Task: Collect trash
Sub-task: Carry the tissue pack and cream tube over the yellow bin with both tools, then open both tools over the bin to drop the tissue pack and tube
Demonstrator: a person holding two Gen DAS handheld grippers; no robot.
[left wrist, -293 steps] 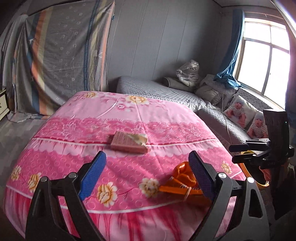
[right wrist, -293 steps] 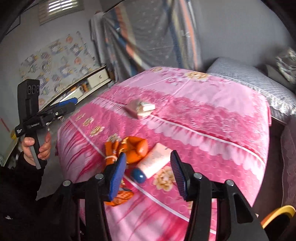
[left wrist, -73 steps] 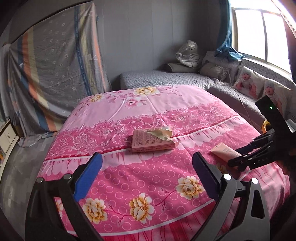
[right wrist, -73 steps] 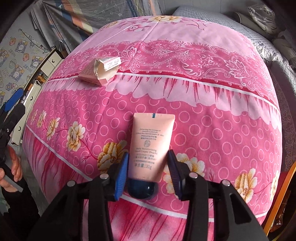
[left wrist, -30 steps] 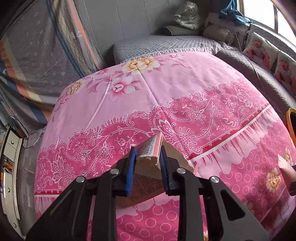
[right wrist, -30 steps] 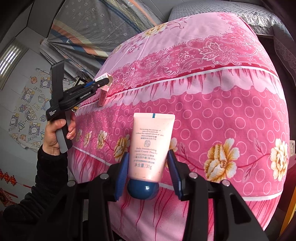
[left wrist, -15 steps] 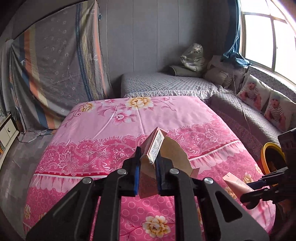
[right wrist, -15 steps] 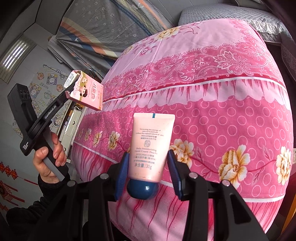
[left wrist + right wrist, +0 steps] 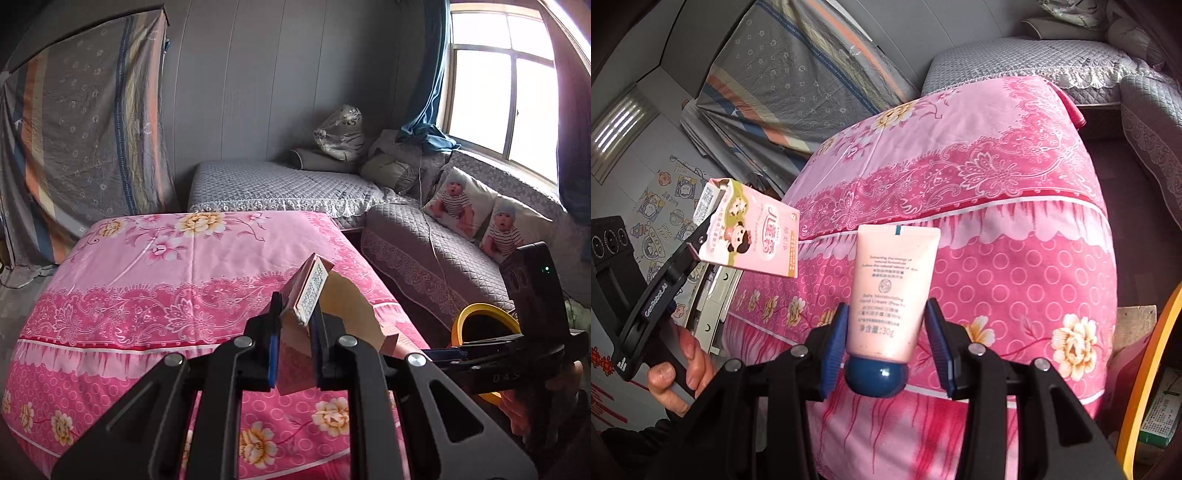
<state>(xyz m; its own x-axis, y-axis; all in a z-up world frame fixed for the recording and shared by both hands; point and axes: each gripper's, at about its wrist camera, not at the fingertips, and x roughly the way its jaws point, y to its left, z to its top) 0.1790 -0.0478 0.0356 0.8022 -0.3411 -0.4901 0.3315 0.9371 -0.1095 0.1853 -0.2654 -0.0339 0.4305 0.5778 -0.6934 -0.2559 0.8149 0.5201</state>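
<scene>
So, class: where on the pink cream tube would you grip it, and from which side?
Grip the cream tube low on its body just above the round blue cap, coming from the cap end. That part is fuller and firmer than the flat crimped end, as the right tongs show.

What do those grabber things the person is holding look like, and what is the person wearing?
Both tongs are black plastic frames with silver screws and blue ribbed pads. The left tongs have a pistol-style handle, white lettering along the arm and a boxy black block at the back. The left hand comes out of a dark sleeve.
</scene>
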